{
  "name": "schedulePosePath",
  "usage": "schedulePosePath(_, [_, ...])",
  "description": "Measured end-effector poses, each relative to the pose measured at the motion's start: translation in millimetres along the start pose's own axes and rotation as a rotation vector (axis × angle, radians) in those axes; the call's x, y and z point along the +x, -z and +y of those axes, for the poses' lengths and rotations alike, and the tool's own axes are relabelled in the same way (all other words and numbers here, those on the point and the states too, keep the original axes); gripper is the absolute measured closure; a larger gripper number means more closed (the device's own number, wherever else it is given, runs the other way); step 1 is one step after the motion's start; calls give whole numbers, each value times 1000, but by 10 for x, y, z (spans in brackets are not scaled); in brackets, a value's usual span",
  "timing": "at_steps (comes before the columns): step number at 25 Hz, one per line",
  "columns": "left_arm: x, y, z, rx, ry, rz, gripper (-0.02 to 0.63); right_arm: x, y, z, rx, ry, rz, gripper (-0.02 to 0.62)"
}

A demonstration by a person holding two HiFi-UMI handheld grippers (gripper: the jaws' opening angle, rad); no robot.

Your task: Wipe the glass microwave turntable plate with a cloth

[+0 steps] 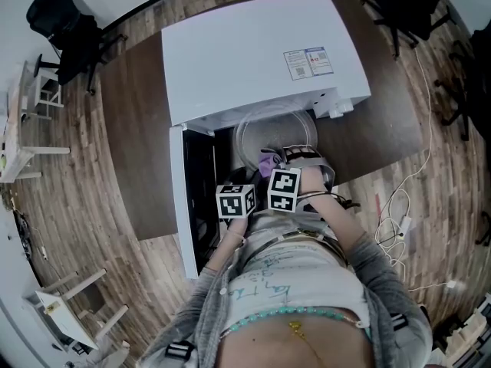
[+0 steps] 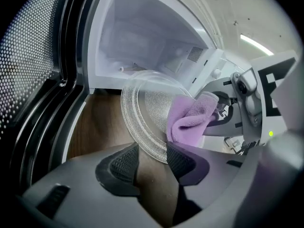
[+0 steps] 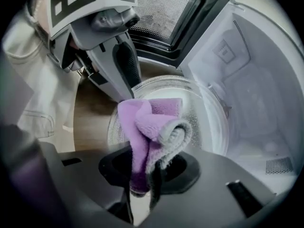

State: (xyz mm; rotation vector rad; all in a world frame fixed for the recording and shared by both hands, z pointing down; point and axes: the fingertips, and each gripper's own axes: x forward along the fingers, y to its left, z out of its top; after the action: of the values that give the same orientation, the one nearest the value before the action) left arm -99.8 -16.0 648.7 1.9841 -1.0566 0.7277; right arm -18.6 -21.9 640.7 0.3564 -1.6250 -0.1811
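As I look down from the head view, microwave (image 1: 253,52): white, standing on a dark table (image 1: 134,144), with its door (image 1: 192,205) swung open on my left.
Cavity (image 2: 142,42): white inside, with a patch of vent holes on one wall.
Glass plate (image 1: 265,133): out in front of the open cavity and tilted, with its near rim towards me. It is clear, with a pebbled centre.
Left hand-held gripper (image 2: 152,158): I have its jaws closed on the near rim of the glass plate (image 2: 142,113). The rim sits between the two dark pads (image 2: 124,165).
Right hand-held gripper (image 3: 147,175): clamped on the cloth (image 3: 147,122), which is bunched up between its jaws.
Cloth: purple with a grey side, folded over on itself. In the left gripper view it covers the right part of the plate's face, and as far as I can tell it touches the glass.
Markers: the two square-marker cubes sit side by side just below the plate in the head view.
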Motion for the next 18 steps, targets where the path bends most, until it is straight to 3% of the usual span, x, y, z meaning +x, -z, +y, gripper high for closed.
schedulePosePath(18, [39,10,8,15,-10,-32,410,58,-501,-420,-221,63,-60,482])
